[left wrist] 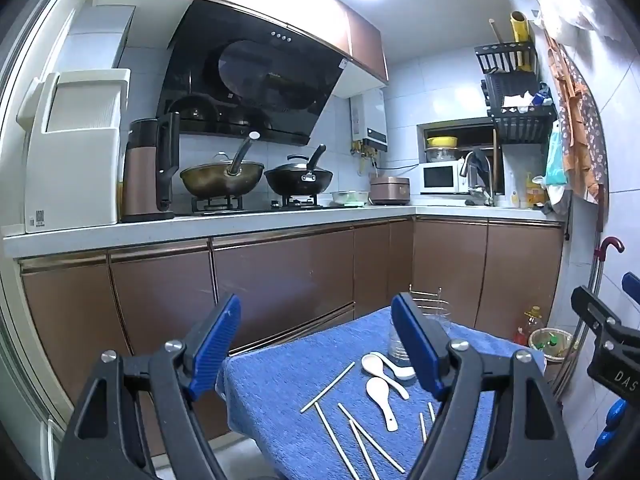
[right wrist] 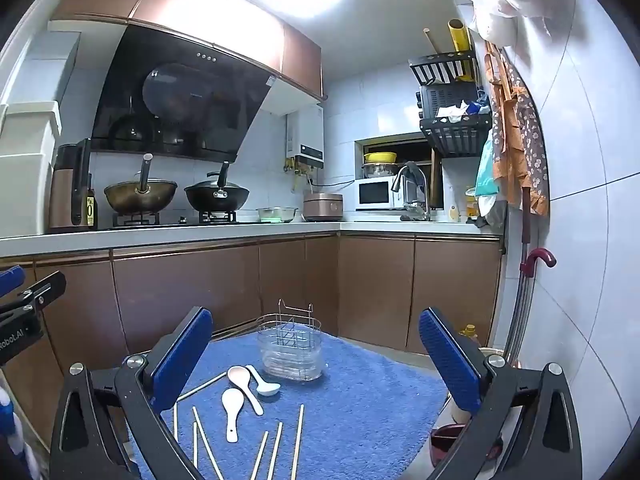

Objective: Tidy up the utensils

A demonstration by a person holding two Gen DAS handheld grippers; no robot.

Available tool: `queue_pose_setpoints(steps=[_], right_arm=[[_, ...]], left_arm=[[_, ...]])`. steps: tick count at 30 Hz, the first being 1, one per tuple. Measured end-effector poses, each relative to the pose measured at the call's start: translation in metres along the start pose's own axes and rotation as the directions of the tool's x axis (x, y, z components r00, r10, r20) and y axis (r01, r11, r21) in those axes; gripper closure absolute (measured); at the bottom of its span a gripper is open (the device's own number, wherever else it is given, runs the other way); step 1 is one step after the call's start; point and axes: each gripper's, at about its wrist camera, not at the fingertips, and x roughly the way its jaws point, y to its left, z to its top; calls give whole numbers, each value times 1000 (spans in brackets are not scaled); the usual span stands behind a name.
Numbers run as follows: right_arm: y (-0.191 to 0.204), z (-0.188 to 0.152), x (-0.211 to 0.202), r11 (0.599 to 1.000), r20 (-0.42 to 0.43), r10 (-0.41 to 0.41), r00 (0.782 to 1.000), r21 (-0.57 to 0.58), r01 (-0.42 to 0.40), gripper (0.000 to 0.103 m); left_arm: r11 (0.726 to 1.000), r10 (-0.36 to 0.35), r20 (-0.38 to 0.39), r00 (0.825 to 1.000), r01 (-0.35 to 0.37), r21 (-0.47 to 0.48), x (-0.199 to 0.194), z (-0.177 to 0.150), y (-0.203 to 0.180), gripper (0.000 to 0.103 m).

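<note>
Three white ceramic spoons [right wrist: 234, 402] and several pale wooden chopsticks [right wrist: 298, 438] lie loose on a blue towel [right wrist: 360, 404]. Behind them stands a wire utensil holder with a clear base [right wrist: 290, 346]. In the left wrist view the spoons [left wrist: 380, 390] and chopsticks [left wrist: 328, 386] lie between the fingers, and the holder [left wrist: 426, 304] is partly hidden by the right finger. My left gripper [left wrist: 318, 350] is open and empty above the towel's near edge. My right gripper [right wrist: 316, 364] is open and empty, also held above the towel.
Brown cabinets [right wrist: 180, 288] and a counter with two woks [right wrist: 140, 196], a rice cooker [right wrist: 323, 206] and a microwave [right wrist: 374, 194] run behind the table. A bin [left wrist: 554, 342] and an umbrella [right wrist: 536, 264] stand by the right wall.
</note>
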Motion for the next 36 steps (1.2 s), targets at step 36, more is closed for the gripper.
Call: queue_pose_setpoints(steps=[36], right_arm=[[-8, -4, 5, 1000, -20, -1, 1000, 12, 2, 0]], left_arm=[[999, -32, -11, 999, 32, -11, -2, 3, 3, 26]])
